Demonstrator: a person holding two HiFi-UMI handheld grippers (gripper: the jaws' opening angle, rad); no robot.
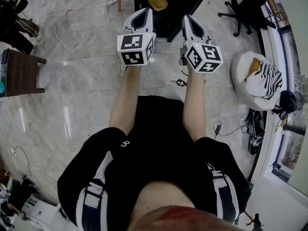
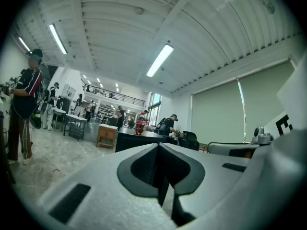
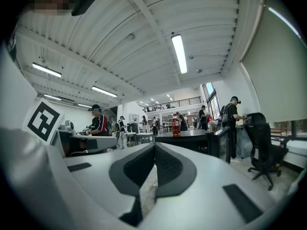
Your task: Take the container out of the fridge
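As I judge it, the fetch is not yet under way. No view shows a fridge or the container, so where the container sits cannot be told. The person stands on a glossy, pale grey veined stone floor [image 1: 72, 100], both tools held out level ahead.

At far left stands a dark brown slatted wooden stool [image 1: 21, 71], and a thin white cable [image 1: 72, 54] trails loose across the floor. The left tool [image 1: 144, 13] is smooth, pale grey moulded plastic with a black-and-white marker cube at its back. In the left gripper view, the left tool [image 2: 159, 147] shows dark ribbed pads [image 2: 141, 166] tapering to a point, and its jaws are closed on nothing. Just beside it the right tool [image 1: 188, 19] has the same shape. In the right gripper view, the right tool [image 3: 154, 147] is likewise pressed together with nothing between.

Beyond both tips stands a black flat-topped bench [image 1: 171, 13], with a yellow bowl-shaped thing [image 1: 157, 1] near its left end. The right gripper view shows a red-labelled plastic bottle [image 3: 176, 127] upright on the bench. Further right are a black swivel office chair [image 1: 245, 8] and a soft, rounded white cushion [image 1: 245, 64].

The next move probably calls for finding and facing the fridge. One tool's jaws must then part before taking the door.
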